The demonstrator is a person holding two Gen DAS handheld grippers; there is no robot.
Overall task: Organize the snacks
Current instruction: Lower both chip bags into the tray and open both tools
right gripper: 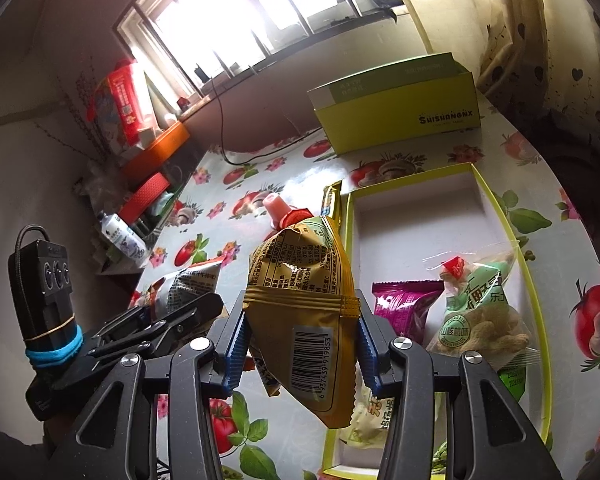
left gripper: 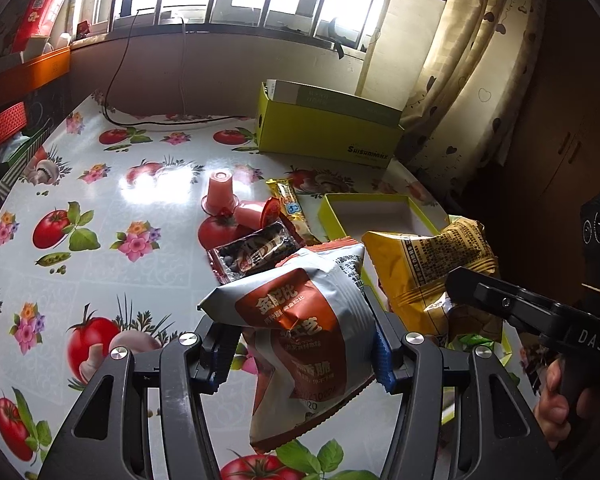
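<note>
My left gripper (left gripper: pixel 302 354) is shut on a grey-and-brown snack bag (left gripper: pixel 300 320) and holds it above the table. My right gripper (right gripper: pixel 300 346) is shut on a yellow snack bag (right gripper: pixel 304 312), held over the left edge of the shallow yellow-rimmed tray (right gripper: pixel 500 208); the bag also shows in the left wrist view (left gripper: pixel 428 264). In the tray lie a magenta packet (right gripper: pixel 404 308), a clear bag of peanuts (right gripper: pixel 484 308) and a pale packet (right gripper: pixel 368 420). Two red jelly cups (left gripper: pixel 220 196), a dark packet (left gripper: pixel 256 256) and a yellow stick pack (left gripper: pixel 292 204) lie on the table.
A tall open yellow-green box (left gripper: pixel 328 128) stands at the back of the tomato-print table (left gripper: pixel 100 200). Orange shelves with bottles and boxes (right gripper: pixel 148 172) line the left side. A black cable (left gripper: pixel 140 120) runs along the back. Curtains (left gripper: pixel 460 60) hang on the right.
</note>
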